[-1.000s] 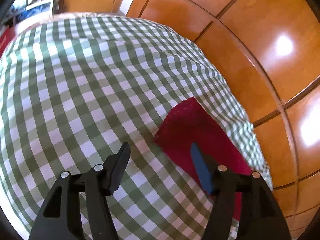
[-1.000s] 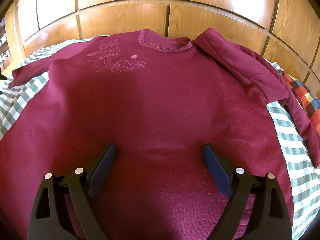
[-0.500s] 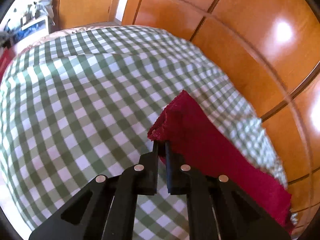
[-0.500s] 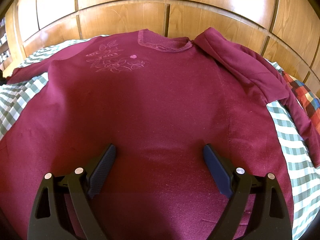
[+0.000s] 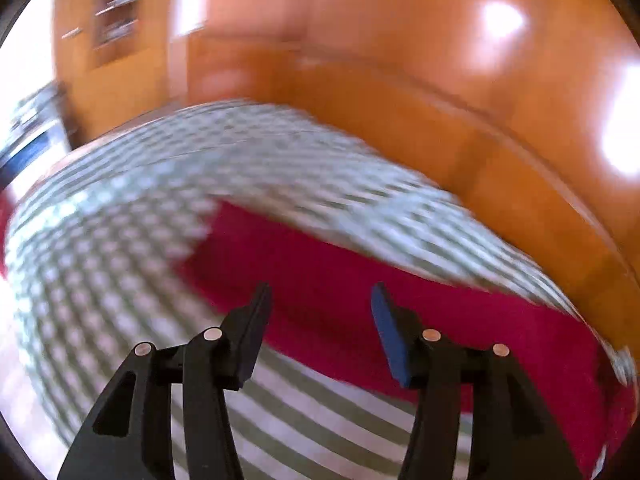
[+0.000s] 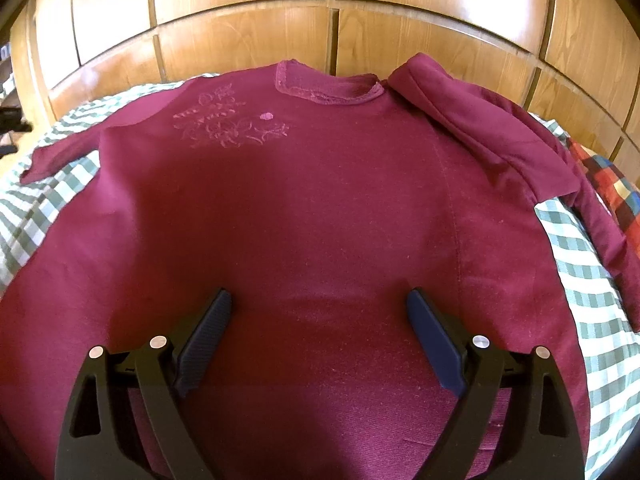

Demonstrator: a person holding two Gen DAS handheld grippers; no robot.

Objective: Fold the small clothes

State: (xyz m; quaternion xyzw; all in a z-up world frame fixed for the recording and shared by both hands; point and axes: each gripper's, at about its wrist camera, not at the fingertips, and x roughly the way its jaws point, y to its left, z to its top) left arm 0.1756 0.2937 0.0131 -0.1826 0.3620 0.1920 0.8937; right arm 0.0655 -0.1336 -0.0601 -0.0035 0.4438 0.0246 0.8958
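Note:
A maroon long-sleeved top (image 6: 320,184) with a flower embroidery lies spread front-up on the green-and-white checked cloth (image 6: 580,240). Its right sleeve (image 6: 500,140) is folded back along the body; its left sleeve (image 6: 64,152) stretches out to the left. My right gripper (image 6: 319,294) hangs open just above the lower body of the top, nothing between its fingers. The left wrist view is blurred by motion. There my left gripper (image 5: 320,292) has its jaws opening over the left sleeve (image 5: 320,256), which lies on the checked cloth (image 5: 120,240); no fabric is pinched.
Glossy wooden panels (image 6: 240,40) rise close behind the bed along its far side. A red, blue and yellow checked fabric (image 6: 612,188) lies at the right edge beyond the sleeve. A shelf and doorway show blurred at the far left of the left wrist view.
My left gripper shut on the sleeve's end, swung sideways with it and has opened again; the sleeve now lies longer across the cloth. The right gripper has stayed still.

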